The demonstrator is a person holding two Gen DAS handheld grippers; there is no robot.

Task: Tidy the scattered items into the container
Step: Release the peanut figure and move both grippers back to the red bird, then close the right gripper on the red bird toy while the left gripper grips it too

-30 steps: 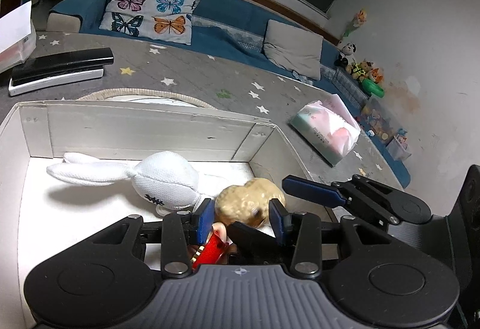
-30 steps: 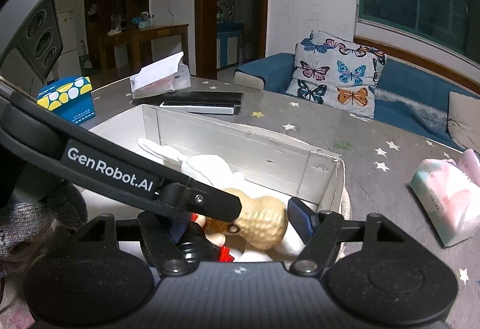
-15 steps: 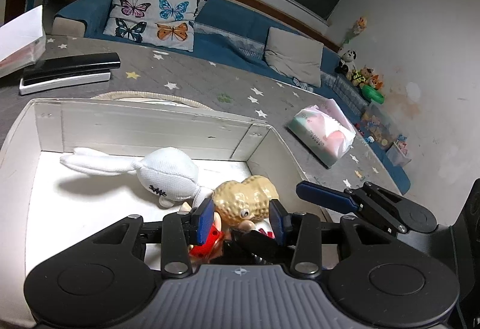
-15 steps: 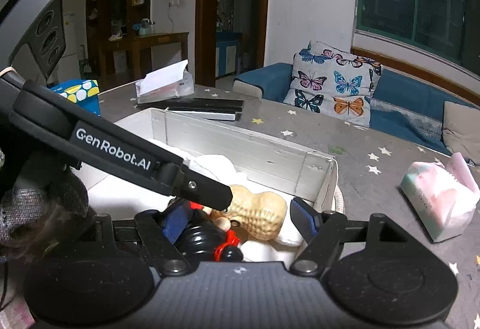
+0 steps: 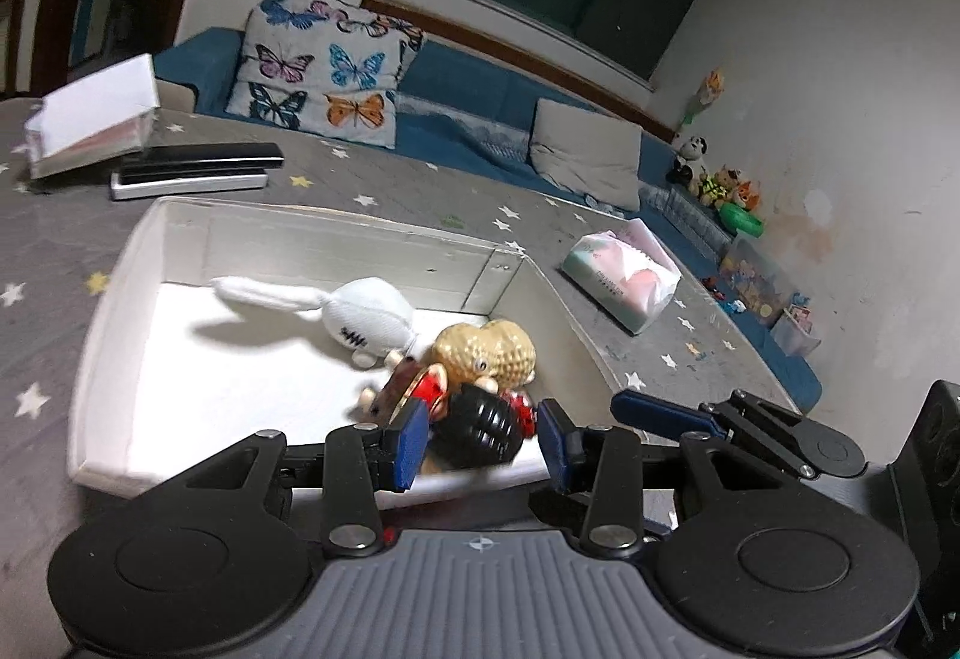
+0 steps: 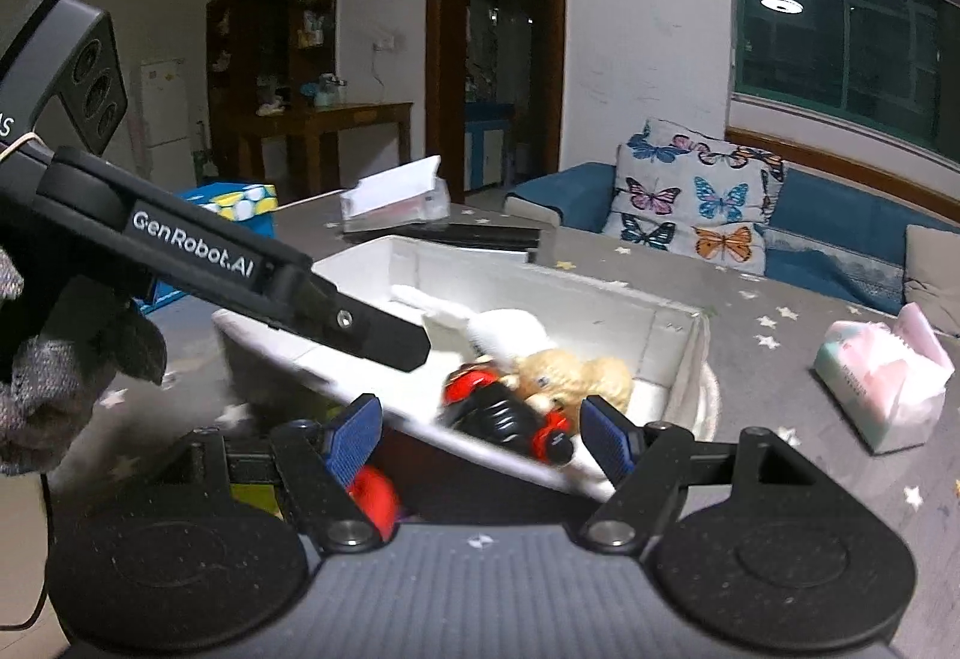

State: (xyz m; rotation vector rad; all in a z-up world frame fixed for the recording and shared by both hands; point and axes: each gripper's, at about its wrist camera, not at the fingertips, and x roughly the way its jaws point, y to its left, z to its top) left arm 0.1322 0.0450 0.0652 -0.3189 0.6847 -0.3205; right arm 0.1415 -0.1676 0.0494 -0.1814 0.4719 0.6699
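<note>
Starry table, toys [image 5: 474, 395] beyond open left gripper [image 5: 480, 446]

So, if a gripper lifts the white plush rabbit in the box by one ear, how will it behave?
The white plush rabbit looks soft and knitted, so it would probably hang limp from its ear. It seems light and unlikely to break or roll.

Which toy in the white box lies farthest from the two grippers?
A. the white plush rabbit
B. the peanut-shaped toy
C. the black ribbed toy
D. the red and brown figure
A. The white plush rabbit lies deeper in the white box, its ears reaching toward the far wall, while the peanut-shaped toy, the red and brown figure and the black ribbed toy sit in the near corner.
</note>
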